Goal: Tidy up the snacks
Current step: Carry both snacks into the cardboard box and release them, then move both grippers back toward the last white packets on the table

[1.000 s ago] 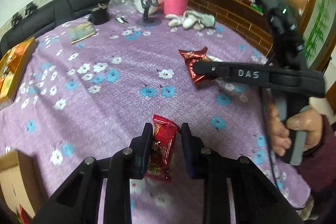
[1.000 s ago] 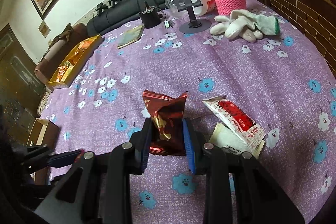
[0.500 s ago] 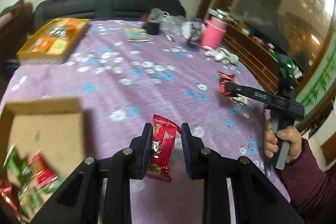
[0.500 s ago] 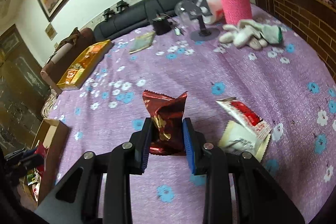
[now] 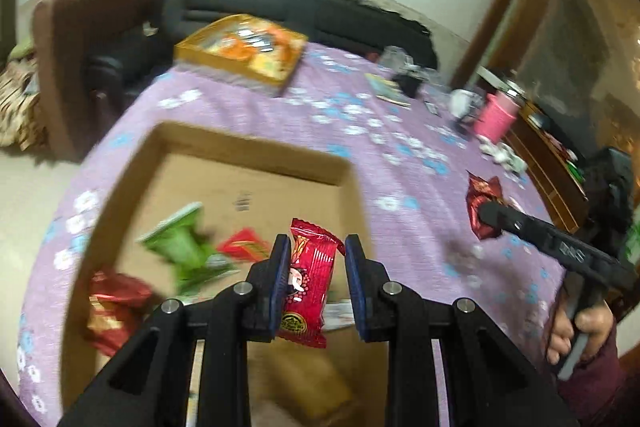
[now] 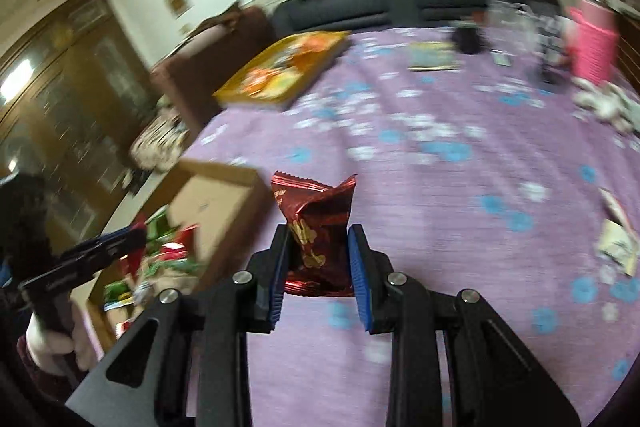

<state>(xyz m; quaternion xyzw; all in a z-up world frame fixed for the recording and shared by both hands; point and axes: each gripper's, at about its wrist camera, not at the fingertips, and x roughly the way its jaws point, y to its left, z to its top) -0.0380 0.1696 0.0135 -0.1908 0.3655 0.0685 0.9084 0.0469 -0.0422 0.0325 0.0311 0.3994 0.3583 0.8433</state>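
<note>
Both grippers have swung toward cardboard box [image 5: 248,187]. Left gripper [image 5: 318,281] pinches light, crinkly red packet [image 5: 308,283] mid-body; right gripper [image 6: 318,277] clamps dark-red foil packet [image 6: 316,227].

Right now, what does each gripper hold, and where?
Left gripper: bright red snack packet, gripped mid-body. Right gripper: dark red foil packet, gripped by its lower half.

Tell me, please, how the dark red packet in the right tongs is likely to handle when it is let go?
The dark red packet looks crinkled and puffy, so probably light and floppy. Its glossy foil may be slippery. It would likely drop flat rather than roll.
</note>
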